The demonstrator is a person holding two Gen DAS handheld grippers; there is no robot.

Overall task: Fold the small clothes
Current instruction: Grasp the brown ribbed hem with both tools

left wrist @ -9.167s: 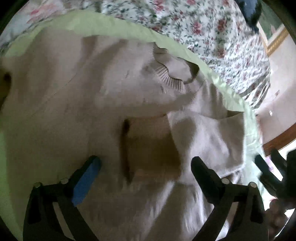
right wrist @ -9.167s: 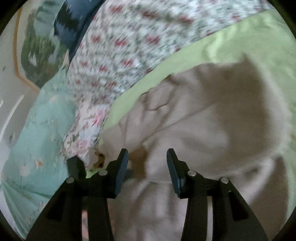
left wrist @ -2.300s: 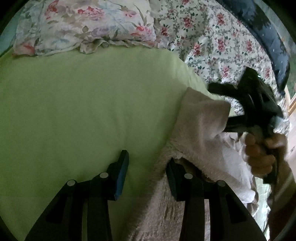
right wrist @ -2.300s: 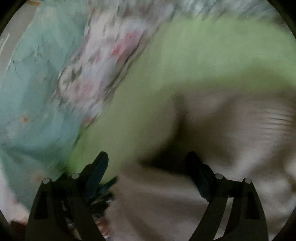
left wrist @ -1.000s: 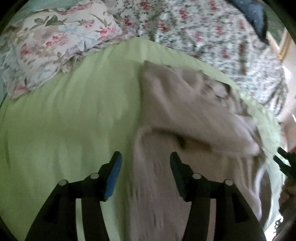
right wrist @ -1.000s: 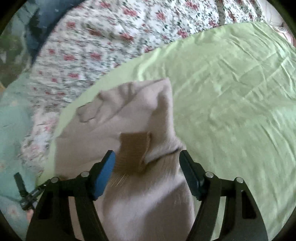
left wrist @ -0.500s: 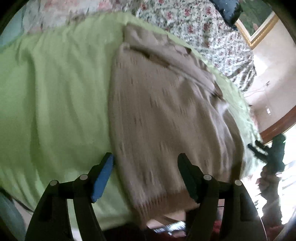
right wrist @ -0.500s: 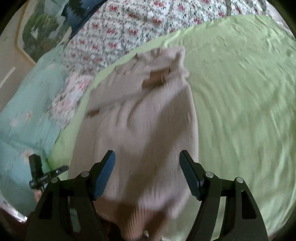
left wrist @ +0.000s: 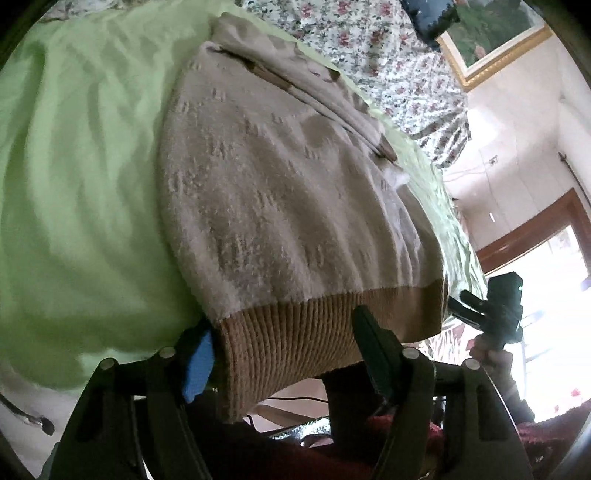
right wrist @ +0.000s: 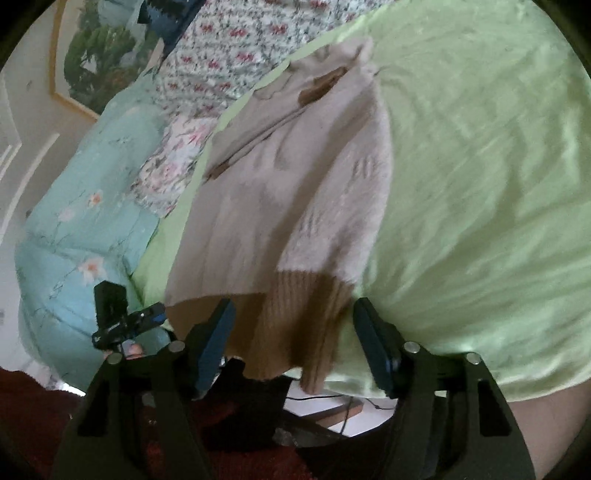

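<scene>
Beige knit sweater [left wrist: 280, 192] now lies long on the green sheet [left wrist: 74, 166], sleeves folded in, and both my grippers [left wrist: 284, 354] [right wrist: 291, 339], jaws closing but spread, straddle its ribbed hem [left wrist: 314, 332] for the fold.

Both the left gripper [left wrist: 284, 343] and right gripper [right wrist: 293, 334] tilt downward, fingers apart, just closing.

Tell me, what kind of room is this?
Most likely a bedroom: a beige sweater lies on a bed's green sheet, with floral bedding behind and a framed picture on the wall.
</scene>
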